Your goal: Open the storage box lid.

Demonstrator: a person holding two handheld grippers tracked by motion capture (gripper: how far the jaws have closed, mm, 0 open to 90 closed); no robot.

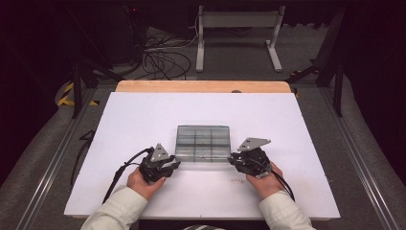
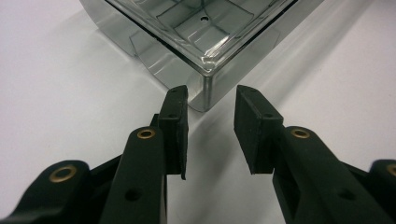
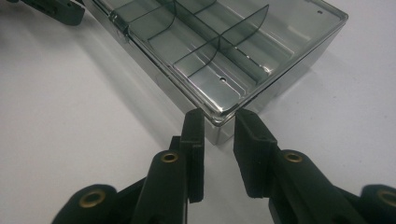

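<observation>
Clear plastic divider box (image 1: pixel 203 142) lies flat, long axis left-right.

The compartment box (image 1: pixel 203 143) was clear, glossy plastic with smoky dividers. It sat on a smooth matt white tabletop (image 1: pixel 143 115) with a bare wooden strip (image 1: pixel 201 86) along the far edge.

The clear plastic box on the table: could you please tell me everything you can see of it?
The clear plastic box is a flat, smoky see-through organiser with a closed lid, and dividers inside split it into compartments that look empty. It lies flat on the white table. The left gripper and right gripper each straddle a near corner; whether the pads touch it is unclear.
</observation>
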